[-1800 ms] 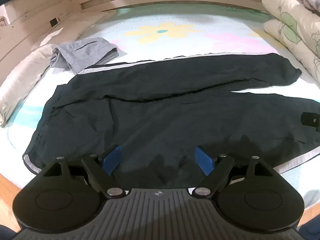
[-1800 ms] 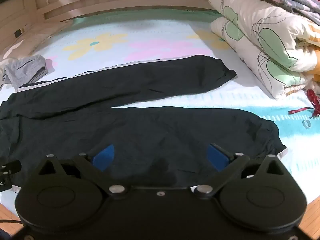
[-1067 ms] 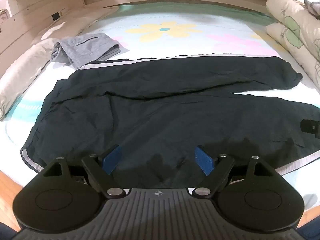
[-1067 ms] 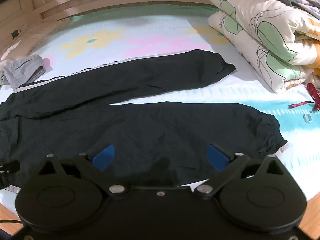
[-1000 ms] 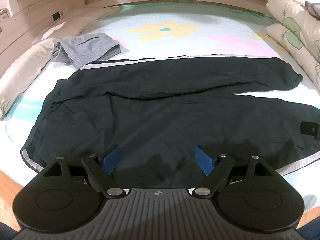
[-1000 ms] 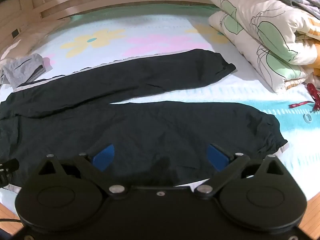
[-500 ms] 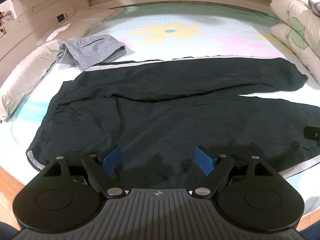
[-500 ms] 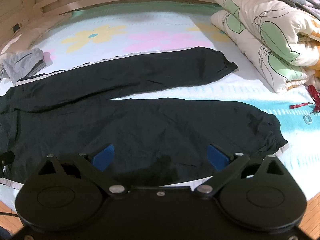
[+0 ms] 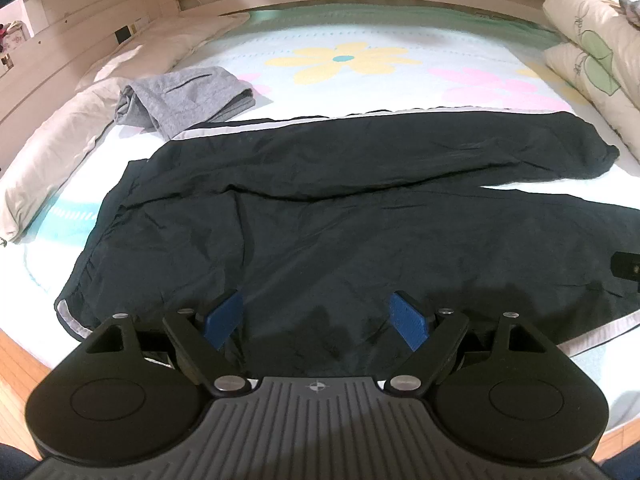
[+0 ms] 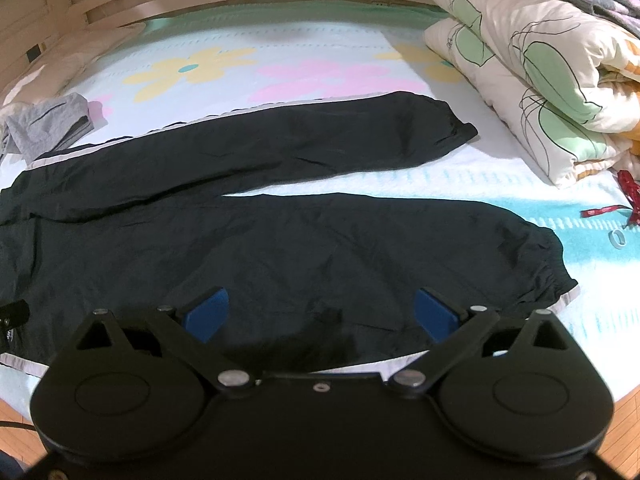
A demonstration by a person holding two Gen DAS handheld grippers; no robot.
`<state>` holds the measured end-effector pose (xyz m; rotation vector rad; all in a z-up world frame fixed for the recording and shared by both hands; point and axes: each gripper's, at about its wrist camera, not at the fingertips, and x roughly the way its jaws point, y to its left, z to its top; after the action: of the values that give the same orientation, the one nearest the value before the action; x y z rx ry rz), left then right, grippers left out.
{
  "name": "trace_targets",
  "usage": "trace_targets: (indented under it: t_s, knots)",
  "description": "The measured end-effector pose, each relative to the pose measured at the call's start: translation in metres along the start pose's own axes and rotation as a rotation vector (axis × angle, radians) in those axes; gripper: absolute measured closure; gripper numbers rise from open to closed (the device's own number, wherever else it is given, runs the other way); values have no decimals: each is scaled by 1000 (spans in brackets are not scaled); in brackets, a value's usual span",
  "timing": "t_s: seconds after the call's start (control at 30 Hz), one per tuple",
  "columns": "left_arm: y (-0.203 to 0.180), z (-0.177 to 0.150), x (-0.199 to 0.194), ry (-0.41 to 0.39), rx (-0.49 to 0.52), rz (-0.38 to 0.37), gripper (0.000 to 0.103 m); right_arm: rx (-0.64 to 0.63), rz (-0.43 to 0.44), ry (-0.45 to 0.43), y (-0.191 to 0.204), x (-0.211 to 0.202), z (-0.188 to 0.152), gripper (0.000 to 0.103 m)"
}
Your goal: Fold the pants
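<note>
Grey garment (image 9: 184, 96) lying beyond pants (image 9: 340, 216) (spread flat on bed (image 9: 360, 40)); quilt (image 10: 532, 72) sitting rightward. Left gripper (image 9: 318, 320) and right gripper (image 10: 320, 314) hovering over pants' near edge, spread wide, gripping nothing.

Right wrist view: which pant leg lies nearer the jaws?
The lower leg, running straight under the open right gripper. The other leg lies farther up the bed, angled away.

Left gripper (image 9: 318, 316) now sits a little further right along the bed edge; pants (image 9: 340, 216) waistband and grey garment (image 9: 184, 96) drift rightward in its view. Right gripper (image 10: 320, 312) closer; cuffs (image 10: 552, 264) lower in frame.
</note>
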<state>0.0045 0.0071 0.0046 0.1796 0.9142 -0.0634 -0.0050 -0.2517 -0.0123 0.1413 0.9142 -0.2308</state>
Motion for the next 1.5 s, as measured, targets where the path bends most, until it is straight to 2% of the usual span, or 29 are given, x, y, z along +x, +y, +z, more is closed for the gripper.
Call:
trace_targets:
  t_s: [1.5]
  knots:
    - [2, 2, -1, 13, -11, 10, 23, -27, 27, -2, 4, -1, 1, 4]
